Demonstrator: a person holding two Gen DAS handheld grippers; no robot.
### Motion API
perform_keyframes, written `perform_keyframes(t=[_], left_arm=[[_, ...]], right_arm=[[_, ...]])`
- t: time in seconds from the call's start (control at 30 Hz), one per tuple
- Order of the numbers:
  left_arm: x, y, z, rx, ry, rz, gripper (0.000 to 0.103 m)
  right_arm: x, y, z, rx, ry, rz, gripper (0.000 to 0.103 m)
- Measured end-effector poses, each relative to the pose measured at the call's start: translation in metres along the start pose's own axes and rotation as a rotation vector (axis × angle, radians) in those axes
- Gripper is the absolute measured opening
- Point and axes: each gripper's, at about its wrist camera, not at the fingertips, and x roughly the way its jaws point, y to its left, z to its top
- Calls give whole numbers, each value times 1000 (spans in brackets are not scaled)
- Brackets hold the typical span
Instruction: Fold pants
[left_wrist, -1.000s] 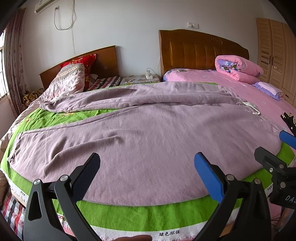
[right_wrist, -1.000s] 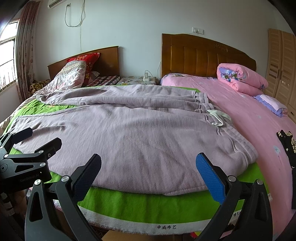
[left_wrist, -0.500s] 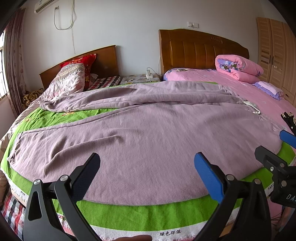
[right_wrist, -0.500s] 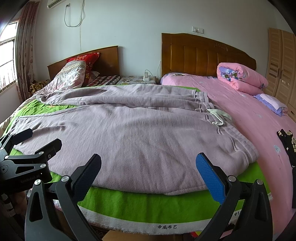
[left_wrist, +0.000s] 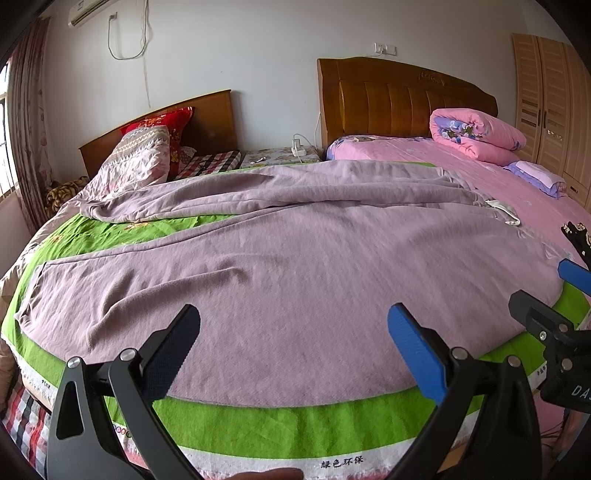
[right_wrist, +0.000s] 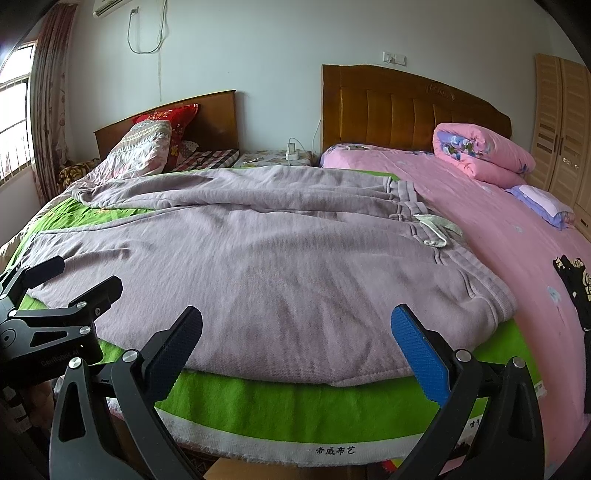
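Mauve sweatpants (left_wrist: 295, 258) lie spread flat on a green cloth (left_wrist: 258, 424) over the bed, waistband with a white drawstring (right_wrist: 432, 225) to the right, legs running left. In the right wrist view the pants (right_wrist: 277, 266) fill the middle. My left gripper (left_wrist: 293, 343) is open and empty, just above the pants' near edge. My right gripper (right_wrist: 295, 347) is open and empty, above the near edge close to the waistband. Each gripper shows in the other's view: the right one at the right edge (left_wrist: 554, 325), the left one at the left edge (right_wrist: 55, 306).
A pink sheet (right_wrist: 517, 240) covers the bed's right side, with a rolled pink quilt (right_wrist: 484, 155) and a small pillow (right_wrist: 543, 199) near the wooden headboard (right_wrist: 406, 107). A second bed with pillows (left_wrist: 144, 158) stands far left. A wardrobe (right_wrist: 561, 129) is at the right.
Both grippers have shifted very slightly; the view is almost the same. The pants have not moved.
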Motion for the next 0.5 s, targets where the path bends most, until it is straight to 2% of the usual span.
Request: perform_keyframes(t=[0.3,0.5], left_arm=[[0,1,-1,10,-1,4,102],[0,-2,1,51,-7,11,102]], right_arm=[[0,0,0,-1,2,-2,99],[1,-2,-1,6,2,3,99]])
